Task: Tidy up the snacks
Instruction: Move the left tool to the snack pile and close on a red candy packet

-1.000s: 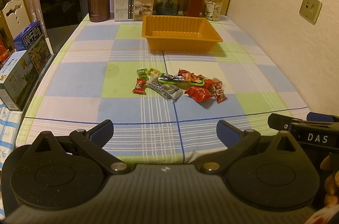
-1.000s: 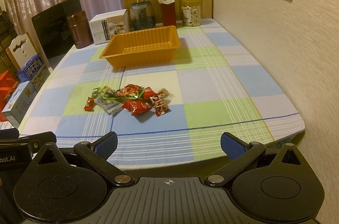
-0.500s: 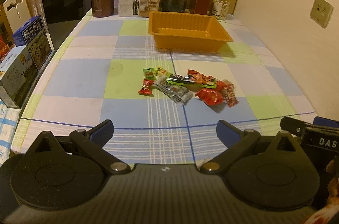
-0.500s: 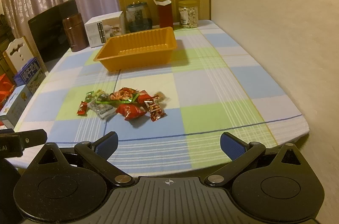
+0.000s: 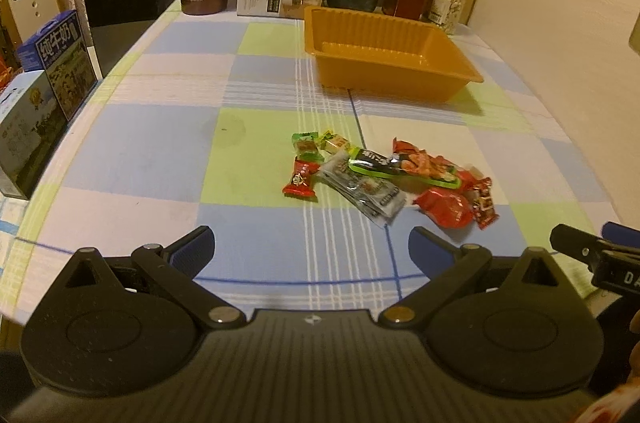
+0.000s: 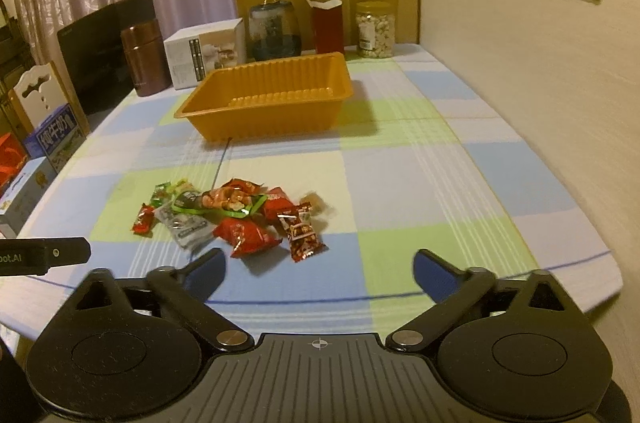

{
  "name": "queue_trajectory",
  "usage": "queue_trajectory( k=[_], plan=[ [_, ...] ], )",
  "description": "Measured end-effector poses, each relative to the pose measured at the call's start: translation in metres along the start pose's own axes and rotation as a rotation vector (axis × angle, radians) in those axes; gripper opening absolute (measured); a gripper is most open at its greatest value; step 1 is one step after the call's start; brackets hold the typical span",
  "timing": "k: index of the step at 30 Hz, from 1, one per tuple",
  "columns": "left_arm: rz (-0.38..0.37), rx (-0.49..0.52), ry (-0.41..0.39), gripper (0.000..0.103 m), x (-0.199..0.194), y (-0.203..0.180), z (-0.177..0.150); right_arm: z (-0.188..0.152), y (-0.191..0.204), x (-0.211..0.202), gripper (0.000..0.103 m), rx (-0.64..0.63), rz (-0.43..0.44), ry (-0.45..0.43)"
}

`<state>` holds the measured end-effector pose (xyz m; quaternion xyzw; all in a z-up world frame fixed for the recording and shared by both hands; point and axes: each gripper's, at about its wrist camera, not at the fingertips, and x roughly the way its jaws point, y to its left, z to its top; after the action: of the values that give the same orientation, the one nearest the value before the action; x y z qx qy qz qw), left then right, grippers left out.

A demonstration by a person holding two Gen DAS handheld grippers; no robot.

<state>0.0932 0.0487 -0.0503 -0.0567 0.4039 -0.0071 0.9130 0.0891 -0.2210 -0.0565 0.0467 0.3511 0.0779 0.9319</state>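
Both claws, left claw (image 5: 310, 249) and right claw (image 6: 318, 273), gape over bare tablecloth (image 6: 400, 183) before the snacks (image 6: 236, 213).

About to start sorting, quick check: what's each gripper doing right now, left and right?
Left gripper: open, holding nothing.
Right gripper: open, fingers just closed in a little, nothing between them; the snack pile lies ahead.
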Motion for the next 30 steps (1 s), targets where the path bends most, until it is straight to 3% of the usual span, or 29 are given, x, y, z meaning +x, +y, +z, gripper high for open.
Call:
queue_trajectory(
  k=[16, 24, 26, 30],
  plan=[
    [0.005, 0.095, 0.015, 0.083, 0.082, 0.009, 0.027, 0.012, -0.007, 0.087, 0.072, -0.03, 0.036, 0.058],
    [-0.003, 0.174, 0.029, 0.052, 0.115, 0.011, 0.031, 0.008, -0.005, 0.106, 0.061, -0.04, 0.04, 0.081],
    [-0.009, 0.188, 0.034, 0.04, 0.121, 0.011, 0.03, 0.007, -0.003, 0.11, 0.059, -0.051, 0.037, 0.086],
    [-0.039, 0.196, 0.033, 0.031, 0.127, 0.01, 0.029, 0.008, -0.002, 0.115, 0.056, -0.047, 0.044, 0.089]
  ],
)
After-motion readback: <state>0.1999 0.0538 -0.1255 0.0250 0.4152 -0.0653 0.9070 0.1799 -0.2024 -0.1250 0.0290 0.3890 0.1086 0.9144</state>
